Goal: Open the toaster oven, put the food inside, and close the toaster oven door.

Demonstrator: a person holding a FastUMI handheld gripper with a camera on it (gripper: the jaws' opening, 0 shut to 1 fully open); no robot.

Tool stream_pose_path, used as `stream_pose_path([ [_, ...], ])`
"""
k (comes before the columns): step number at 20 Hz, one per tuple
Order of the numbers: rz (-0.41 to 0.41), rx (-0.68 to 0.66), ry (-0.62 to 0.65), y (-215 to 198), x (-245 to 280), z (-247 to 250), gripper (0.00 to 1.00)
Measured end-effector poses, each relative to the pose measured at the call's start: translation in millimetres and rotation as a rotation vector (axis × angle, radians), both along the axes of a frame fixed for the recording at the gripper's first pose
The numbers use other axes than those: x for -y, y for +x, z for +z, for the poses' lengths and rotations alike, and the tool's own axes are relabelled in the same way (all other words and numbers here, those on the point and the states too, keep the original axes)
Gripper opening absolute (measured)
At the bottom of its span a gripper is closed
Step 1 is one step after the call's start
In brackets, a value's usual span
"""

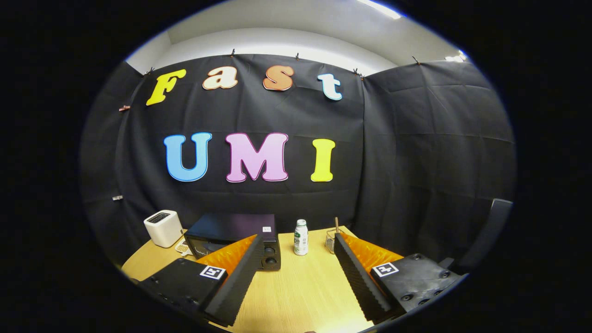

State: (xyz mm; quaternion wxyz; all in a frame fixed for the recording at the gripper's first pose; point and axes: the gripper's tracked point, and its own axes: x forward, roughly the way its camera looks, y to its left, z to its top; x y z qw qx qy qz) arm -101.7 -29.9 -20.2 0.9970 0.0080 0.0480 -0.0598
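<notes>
You are looking at a light wooden table [305, 282] set against the black cloth wall. On it, beyond the left finger, stands the black toaster oven [231, 233] with its door closed, a white toaster [163, 228] just to its left near the table's far corner and a small plate of food [182, 248] between the two. Further right, a white bottle [301, 237] stands upright beyond the spread fingers, with a small wire basket [330, 240] beside it.

I am in a staged recording booth: black cloth walls [416, 152] (clipped along the top) surround a wooden table [305, 282] bearing kitchen appliances.
</notes>
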Motion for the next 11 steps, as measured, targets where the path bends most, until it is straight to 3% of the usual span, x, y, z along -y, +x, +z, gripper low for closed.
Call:
stream_pose_path([
  [11, 0.098, 0.033, 0.046, 17, -50, 19, 0.99],
])
